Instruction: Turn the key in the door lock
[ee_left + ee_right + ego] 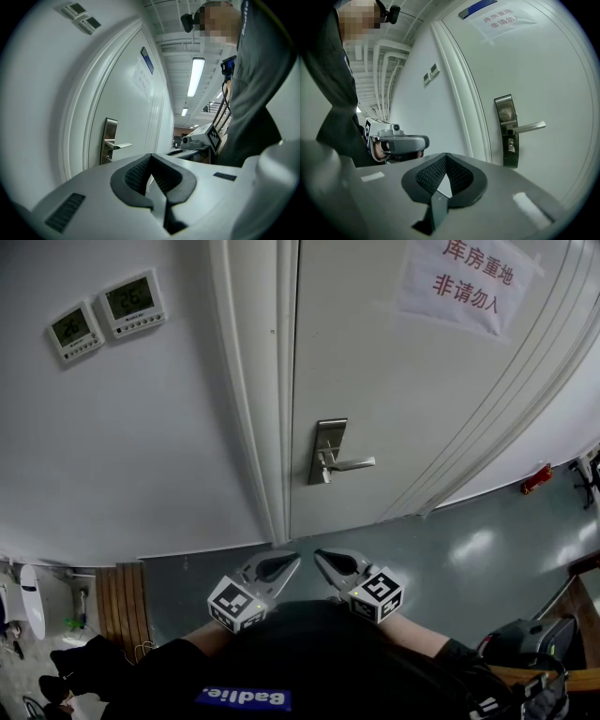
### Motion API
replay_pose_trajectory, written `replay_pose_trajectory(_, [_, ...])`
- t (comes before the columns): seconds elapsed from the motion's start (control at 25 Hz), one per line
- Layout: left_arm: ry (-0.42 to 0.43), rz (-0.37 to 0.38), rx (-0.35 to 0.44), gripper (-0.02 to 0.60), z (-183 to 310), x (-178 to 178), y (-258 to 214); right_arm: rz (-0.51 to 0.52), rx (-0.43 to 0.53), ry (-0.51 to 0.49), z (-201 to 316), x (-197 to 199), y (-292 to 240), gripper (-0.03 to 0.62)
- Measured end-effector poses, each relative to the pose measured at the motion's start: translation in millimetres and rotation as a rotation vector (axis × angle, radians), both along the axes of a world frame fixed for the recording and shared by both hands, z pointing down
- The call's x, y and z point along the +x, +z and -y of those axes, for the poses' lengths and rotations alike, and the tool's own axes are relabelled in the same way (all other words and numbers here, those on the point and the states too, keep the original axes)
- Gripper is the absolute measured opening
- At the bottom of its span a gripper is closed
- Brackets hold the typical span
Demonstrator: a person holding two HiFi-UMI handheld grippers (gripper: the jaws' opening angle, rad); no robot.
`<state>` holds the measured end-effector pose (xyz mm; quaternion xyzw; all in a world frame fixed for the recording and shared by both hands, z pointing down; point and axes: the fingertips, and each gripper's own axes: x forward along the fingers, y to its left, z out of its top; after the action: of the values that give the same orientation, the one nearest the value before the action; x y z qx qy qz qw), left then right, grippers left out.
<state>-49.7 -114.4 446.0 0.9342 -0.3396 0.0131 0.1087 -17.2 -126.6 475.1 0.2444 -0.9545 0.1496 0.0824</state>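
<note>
Nearest the camera, a black top (309,652) fills the lower head view, with both forearms held forward. The left gripper (296,558) is clenched, its ribbed pads (136,172) meeting at the tips with nothing between them. The right gripper (318,554) is likewise clenched and empty (its own view shows the pads (429,177) closed to a point). The two tips lie just beside each other, angled inward, above the grey floor (469,549) and well apart from the door (375,362). The door is white and closed. Its steel lock plate (329,435) sits near the edge by the frame, with the lever (354,463) level and pointing away from the frame. Below the lever a small bright stub (511,146) stands out of the plate; key or cylinder cannot be told. A paper notice (464,277) with red characters is fixed high on the door. Two thermostats (108,315) hang on the wall (141,446) beyond the frame.
</note>
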Motion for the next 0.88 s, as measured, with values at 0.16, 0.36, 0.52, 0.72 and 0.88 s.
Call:
replay_pose_trajectory(0.16, [-0.002,-0.001,-0.002,0.006,1.8,1.2,1.3,-0.004,-0.001,0.001,0.8,3.1,3.7,0.000])
replay_pose_trajectory(0.36, [-0.006,0.000,-0.003,0.006,4.2,0.8,2.6,-0.002,-0.012,0.014,4.1,5.8,6.3,0.000])
replay_pose_trajectory(0.52, [-0.005,-0.003,-0.008,0.006,4.9,1.7,2.7,-0.005,-0.008,0.020,6.9,6.3,5.4,0.000])
replay_pose_trajectory(0.72, [-0.006,0.002,-0.010,0.006,6.2,0.3,3.1,-0.010,-0.012,0.015,8.0,4.4,7.0,0.000])
replay_pose_trajectory(0.88, [-0.012,-0.004,-0.006,0.006,6.8,-1.1,3.4,-0.008,-0.017,0.020,9.5,4.7,7.3,0.001])
